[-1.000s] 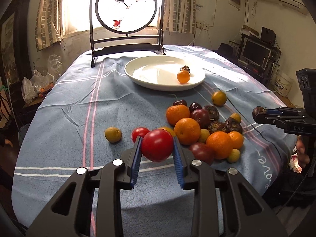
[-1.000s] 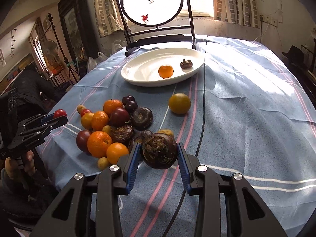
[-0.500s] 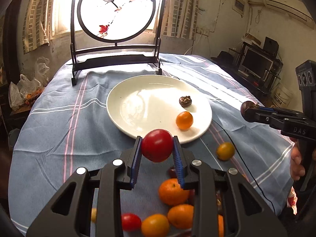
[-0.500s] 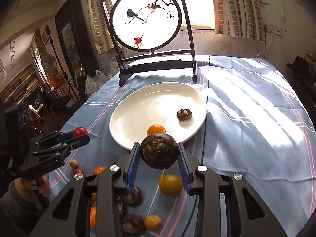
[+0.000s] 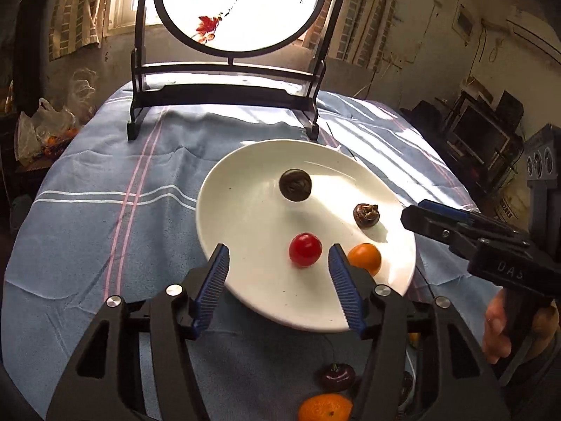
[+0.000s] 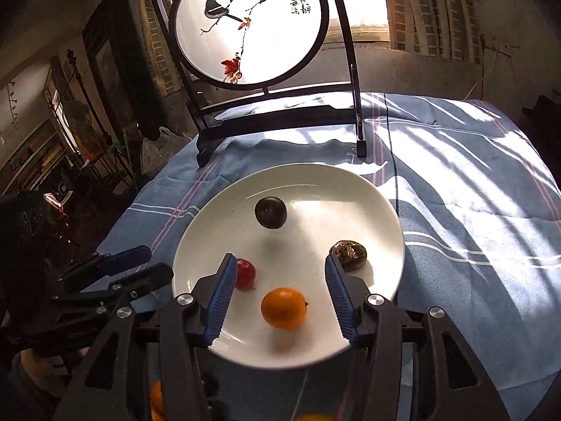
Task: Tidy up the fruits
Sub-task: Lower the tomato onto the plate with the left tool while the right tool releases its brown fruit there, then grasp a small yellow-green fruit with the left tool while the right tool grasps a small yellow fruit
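Observation:
A white plate sits on the blue cloth. On it lie a red tomato, an orange, a small wrinkled dark fruit and a round dark fruit. My left gripper is open and empty over the plate's near rim, the tomato just ahead of it. My right gripper is open and empty over the plate, the orange between its fingers' line. It also shows at the right of the left wrist view.
A black-framed round bird screen stands behind the plate. More fruit lies on the cloth near me: a dark plum and an orange. The left gripper also shows at the left of the right wrist view.
Both grippers moved forward over the plate and opened. The left let go of the red tomato and the right let go of the round dark fruit; both now lie on the plate.

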The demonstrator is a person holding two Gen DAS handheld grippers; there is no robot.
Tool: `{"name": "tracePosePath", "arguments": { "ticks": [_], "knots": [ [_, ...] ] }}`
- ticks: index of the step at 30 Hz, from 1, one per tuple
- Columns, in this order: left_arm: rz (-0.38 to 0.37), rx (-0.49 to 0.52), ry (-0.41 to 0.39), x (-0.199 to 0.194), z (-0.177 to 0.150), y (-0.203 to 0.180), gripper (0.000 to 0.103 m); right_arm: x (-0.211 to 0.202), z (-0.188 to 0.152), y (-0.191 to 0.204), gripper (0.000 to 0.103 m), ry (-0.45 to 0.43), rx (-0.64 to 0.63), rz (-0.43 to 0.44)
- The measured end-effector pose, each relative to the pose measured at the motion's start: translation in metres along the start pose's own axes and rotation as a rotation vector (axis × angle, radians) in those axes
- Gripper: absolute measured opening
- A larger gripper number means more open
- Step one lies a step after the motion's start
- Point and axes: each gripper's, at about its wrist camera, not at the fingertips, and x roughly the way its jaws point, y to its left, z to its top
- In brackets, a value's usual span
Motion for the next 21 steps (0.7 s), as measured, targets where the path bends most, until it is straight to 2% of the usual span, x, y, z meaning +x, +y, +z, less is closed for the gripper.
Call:
{"name": "tracePosePath", "arguments": {
  "ticks": [3, 6, 13, 16, 21],
  "knots": [
    [0.004, 0.024, -0.026, -0.036, -0.022, 0.008, 0.058, -0.032, -0.027, 0.002, 0.052, -0.016, -0.038, -0.037],
    [0.034, 0.049, -0.018, -0.061, -0.056, 0.021, 0.058, -0.061, -0.064, 0.000, 0.053, -0.023, -0.047, -0.048],
    [0.090, 0.082, 0.044, -0.087, -0.129, 0.045, 0.057, -0.096, -0.145, -0.010, 0.055, -0.003, 0.020, -0.052],
    [0.122, 0.096, 0.058, -0.085, -0.140, 0.048, 0.057, -0.102, -0.166, -0.014, 0.055, -0.005, 0.048, -0.047],
    [0.152, 0.072, 0.089, -0.067, -0.137, 0.052, 0.054, -0.107, -0.176, -0.014, 0.055, -0.004, 0.047, -0.082]
  ]
}}
